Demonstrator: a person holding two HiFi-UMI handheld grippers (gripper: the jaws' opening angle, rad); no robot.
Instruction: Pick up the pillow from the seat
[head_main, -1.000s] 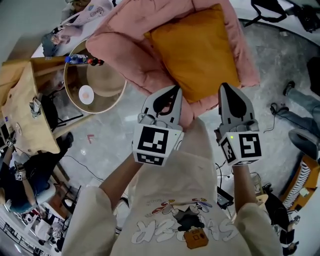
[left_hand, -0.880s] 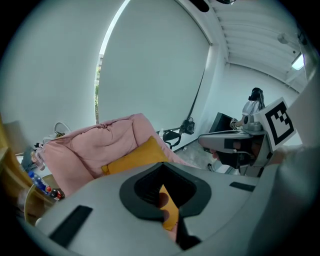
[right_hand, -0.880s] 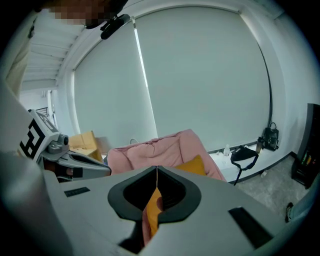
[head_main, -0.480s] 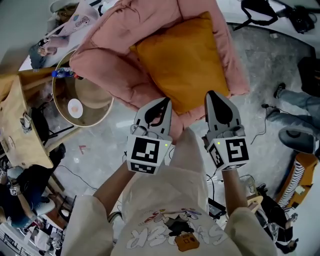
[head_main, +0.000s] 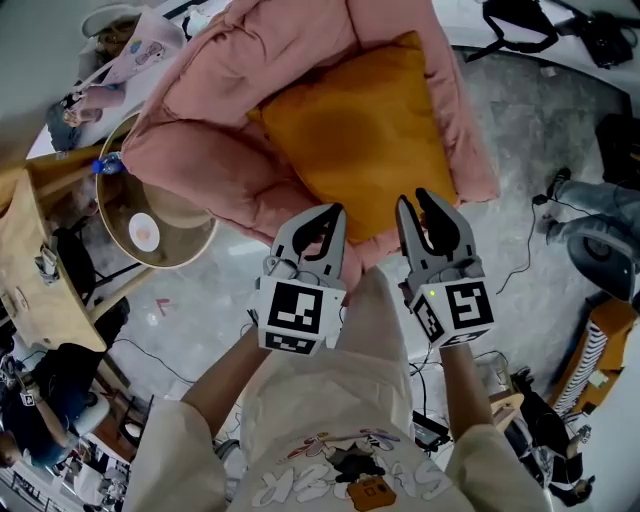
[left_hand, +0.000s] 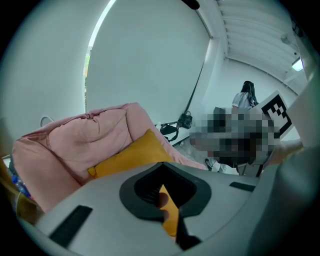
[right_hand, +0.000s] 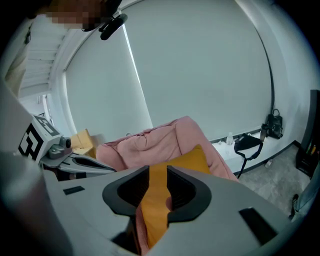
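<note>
An orange pillow lies on the pink padded seat. In the head view my left gripper hovers over the seat's near edge, just short of the pillow's near-left corner, jaws closed together on nothing. My right gripper is over the pillow's near edge with its jaws parted. In the left gripper view the pillow shows ahead through a thin slit of the left gripper. In the right gripper view the pillow fills the gap of the right gripper, with the seat behind it.
A round wooden side table with a bottle stands left of the seat. A cardboard box lies further left. A person's shoes and a black bag are on the grey floor at right.
Both grippers have moved forward toward the pillow's near edge. The right gripper's jaws have gone from closed to parted. The left gripper's jaws have stayed closed.
</note>
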